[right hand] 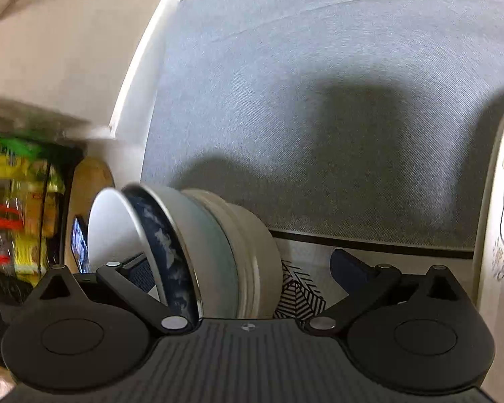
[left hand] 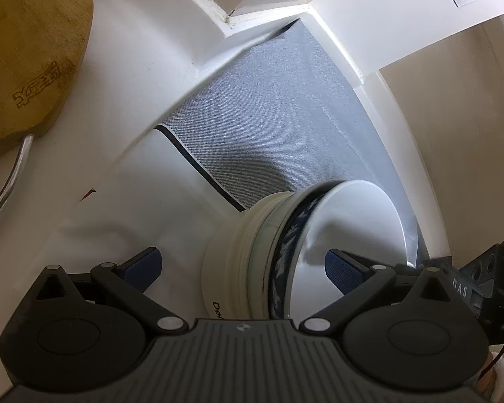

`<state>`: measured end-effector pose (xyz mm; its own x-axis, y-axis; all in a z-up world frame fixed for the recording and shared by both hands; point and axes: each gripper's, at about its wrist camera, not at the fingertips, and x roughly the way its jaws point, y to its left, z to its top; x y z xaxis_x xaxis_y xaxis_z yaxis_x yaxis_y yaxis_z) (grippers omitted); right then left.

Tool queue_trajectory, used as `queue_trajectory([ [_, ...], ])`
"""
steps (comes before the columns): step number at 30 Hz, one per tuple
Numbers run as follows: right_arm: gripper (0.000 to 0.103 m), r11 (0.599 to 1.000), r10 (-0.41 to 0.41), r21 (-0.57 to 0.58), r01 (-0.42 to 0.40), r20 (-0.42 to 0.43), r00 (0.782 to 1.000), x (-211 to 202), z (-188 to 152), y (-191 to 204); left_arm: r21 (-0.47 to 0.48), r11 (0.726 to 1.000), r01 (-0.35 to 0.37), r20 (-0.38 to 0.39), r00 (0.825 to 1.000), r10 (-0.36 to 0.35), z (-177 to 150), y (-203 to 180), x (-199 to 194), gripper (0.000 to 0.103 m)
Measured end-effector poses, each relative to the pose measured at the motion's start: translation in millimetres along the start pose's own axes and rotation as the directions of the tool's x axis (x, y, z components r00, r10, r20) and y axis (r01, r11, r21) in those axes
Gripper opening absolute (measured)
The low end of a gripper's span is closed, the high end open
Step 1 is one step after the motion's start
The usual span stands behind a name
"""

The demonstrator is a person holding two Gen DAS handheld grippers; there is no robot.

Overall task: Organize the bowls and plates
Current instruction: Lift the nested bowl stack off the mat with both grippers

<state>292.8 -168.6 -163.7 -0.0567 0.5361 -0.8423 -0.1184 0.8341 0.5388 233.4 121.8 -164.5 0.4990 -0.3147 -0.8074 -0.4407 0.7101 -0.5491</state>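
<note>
Both our grippers, left gripper (left hand: 242, 263) and right gripper (right hand: 242, 270), gape wide around the nested bowl stack (left hand: 252, 268) on the grey mat (left hand: 268, 117); glazed, slippery, breakable, so we'd grip the rims.

The cream ribbed ceramic bowl (left hand: 232, 265) between the left gripper's (left hand: 242, 263) fingers bears black letters, "De" readable, the rest cut off. Right of that gripper, a black bracket (left hand: 467, 288) reads "DAS". Far left, the wooden board's (left hand: 27, 67) burnt-in mark is illegible
</note>
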Motion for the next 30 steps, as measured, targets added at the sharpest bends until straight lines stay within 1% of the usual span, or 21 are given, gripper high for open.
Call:
queue_trajectory([
  [4, 0.103, 0.995, -0.038, -0.093, 0.037, -0.009, 0.999, 3.3, -0.7, 10.2, 0.003, 1.000, -0.005, 0.004, 1.000, 0.005, -0.5, -0.8, 0.1, 0.103],
  [9, 0.102, 0.991, -0.058, -0.124, 0.056, -0.015, 0.998, 4.7, -0.7, 14.2, 0.005, 1.000, -0.008, 0.000, 1.000, 0.008, -2.7, -1.8, -1.3, 0.103],
  [11, 0.101, 0.988, -0.074, -0.138, 0.072, -0.010, 0.997, 5.9, -2.2, 17.3, 0.006, 1.000, -0.006, -0.002, 1.000, 0.006, -5.2, -3.2, -2.1, 0.099],
  [14, 0.095, 0.980, -0.101, -0.171, 0.102, 0.011, 0.995, 7.7, -5.9, 23.5, 0.011, 0.999, 0.033, -0.022, 0.999, -0.033, -7.1, -4.0, -1.0, 0.082],
  [15, 0.094, 0.980, -0.100, -0.172, 0.102, 0.019, 0.995, 7.1, -6.9, 23.6, 0.019, 0.999, 0.045, -0.026, 0.999, -0.044, -6.2, -4.5, -1.4, 0.079],
  [16, 0.093, 0.981, -0.094, -0.170, 0.096, 0.024, 0.995, 7.1, -7.3, 23.4, 0.030, 0.999, 0.043, -0.033, 0.999, -0.042, -4.6, -5.5, -0.9, 0.079],
  [17, 0.086, 0.982, -0.078, -0.168, 0.081, 0.024, 0.997, 7.0, -7.2, 22.5, 0.026, 0.999, 0.044, -0.034, 0.998, -0.043, -3.7, -4.6, -0.8, 0.079],
  [18, 0.072, 0.988, -0.040, -0.149, 0.042, 0.015, 0.999, 7.1, -6.8, 20.7, 0.019, 0.999, 0.046, -0.034, 0.998, -0.046, -2.9, -3.4, -0.8, 0.078],
  [19, 0.067, 0.994, 0.010, -0.113, -0.010, 0.000, 1.000, 7.8, -5.9, 17.7, 0.015, 0.999, 0.051, -0.034, 0.998, -0.050, -2.1, -2.0, -0.6, 0.077],
  [20, 0.068, 0.995, 0.019, -0.095, -0.019, -0.003, 1.000, 8.8, -5.6, 16.8, 0.013, 0.998, 0.054, -0.033, 0.998, -0.054, -2.2, -0.8, -0.6, 0.077],
  [22, 0.068, 0.993, 0.023, -0.119, -0.022, 0.006, 1.000, 8.5, -7.3, 17.9, 0.006, 0.998, 0.061, -0.033, 0.998, -0.061, -3.0, 0.6, -0.3, 0.077],
  [24, 0.069, 0.994, 0.045, -0.102, -0.044, 0.006, 0.999, 10.7, -7.0, 14.1, -0.002, 0.998, 0.068, -0.032, 0.997, -0.068, -3.5, 2.4, 0.8, 0.078],
  [27, 0.070, 0.995, 0.075, -0.071, -0.075, 0.005, 0.997, 11.3, -4.9, 7.2, -0.047, 0.994, 0.097, -0.031, 0.995, -0.099, -3.8, 10.9, 4.8, 0.081],
  [30, 0.069, 0.995, 0.080, -0.057, -0.079, 0.015, 0.997, 11.8, -4.0, 7.2, -0.031, 0.996, 0.089, -0.010, 0.996, -0.090, -6.3, 8.1, 3.1, 0.082],
])
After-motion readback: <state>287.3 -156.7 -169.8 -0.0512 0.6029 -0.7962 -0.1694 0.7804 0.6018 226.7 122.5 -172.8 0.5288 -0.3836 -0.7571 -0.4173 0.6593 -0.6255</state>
